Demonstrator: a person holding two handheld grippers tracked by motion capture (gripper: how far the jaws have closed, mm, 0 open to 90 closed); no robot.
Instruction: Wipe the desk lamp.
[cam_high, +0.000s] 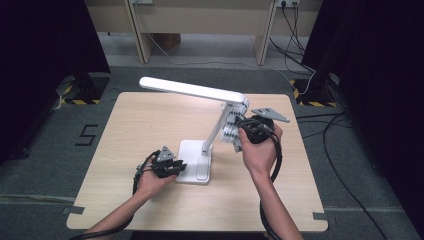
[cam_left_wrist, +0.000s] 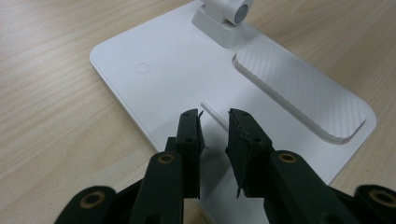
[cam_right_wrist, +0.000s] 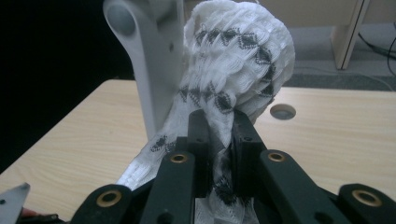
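White patterned knit cloth (cam_right_wrist: 233, 65), pinched in right claw (cam_right_wrist: 217, 126), rubbing upright lamp arm (cam_right_wrist: 149, 60) just beyond. Left claw (cam_left_wrist: 215, 126), jaws apart and empty, poised over flat white lamp base (cam_left_wrist: 163, 79). Risk: unbraced base sliding on wooden tabletop (cam_high: 150, 125), cloth snagging the hinge.

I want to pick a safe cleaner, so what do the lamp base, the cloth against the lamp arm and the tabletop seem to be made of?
Lamp base: likely smooth matte white plastic, with a ribbed textured inset pad.
Cloth: soft woven or knitted white fabric with dark diamond patterning, bunched in the right gripper.
Tabletop: pale wood-grain surface, probably laminate; solid wood can't be ruled out.
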